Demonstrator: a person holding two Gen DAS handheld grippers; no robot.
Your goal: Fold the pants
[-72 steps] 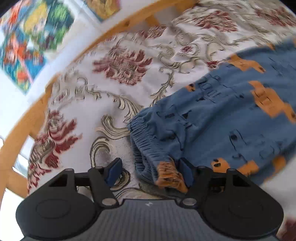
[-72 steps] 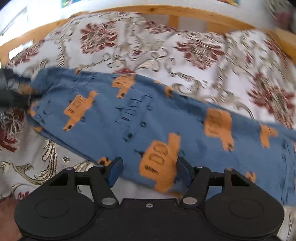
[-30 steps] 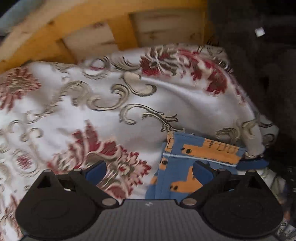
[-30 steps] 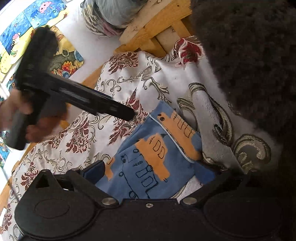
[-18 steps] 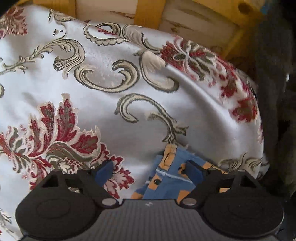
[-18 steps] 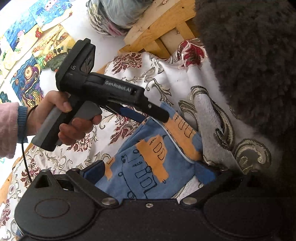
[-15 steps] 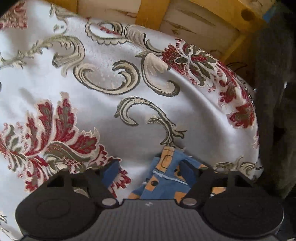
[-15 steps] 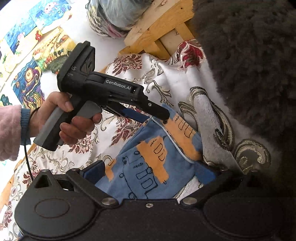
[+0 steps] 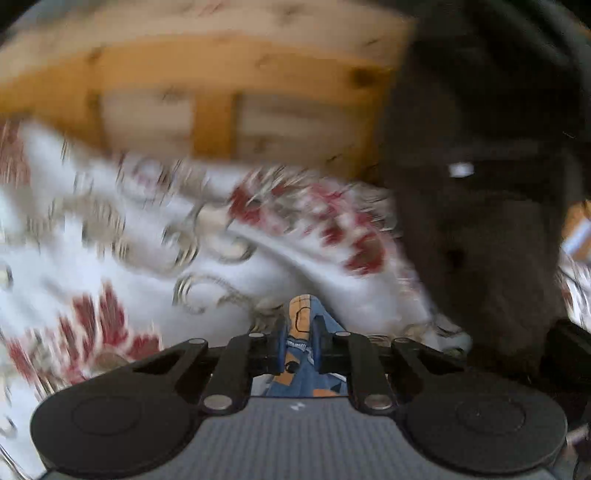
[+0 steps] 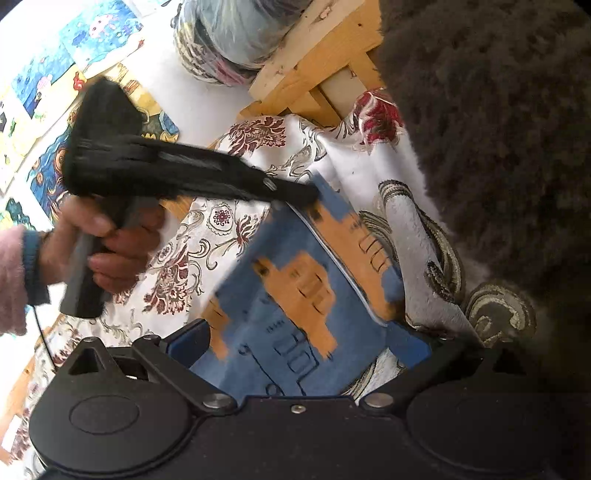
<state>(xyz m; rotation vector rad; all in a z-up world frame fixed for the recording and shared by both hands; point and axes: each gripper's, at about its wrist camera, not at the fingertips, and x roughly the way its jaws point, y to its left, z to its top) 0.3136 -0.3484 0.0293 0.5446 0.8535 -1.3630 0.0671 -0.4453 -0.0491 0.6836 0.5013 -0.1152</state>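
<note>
The blue pants with orange truck prints (image 10: 295, 295) lie on the flowered bedspread (image 10: 177, 266), their leg end near the bed's corner. In the left wrist view my left gripper (image 9: 300, 343) is shut on a corner of the pants (image 9: 301, 314), with cloth showing between and above the pads. In the right wrist view that left gripper (image 10: 310, 194), held by a hand (image 10: 110, 243), pinches the far corner of the leg end. My right gripper (image 10: 299, 347) stands open, its blue pads (image 10: 188, 341) wide apart on either side of the near edge of the cloth.
A wooden bed frame (image 9: 214, 110) runs behind the bedspread (image 9: 110, 258). A dark fuzzy blanket (image 10: 498, 147) fills the right side and also shows in the left view as a dark mass (image 9: 480, 221). A wrapped bundle (image 10: 236, 40) sits on the frame; pictures (image 10: 96, 33) hang on the wall.
My left gripper has shut on the pants corner, having been open half a second ago, and its view is now motion-blurred. The right gripper stays open around the near edge.
</note>
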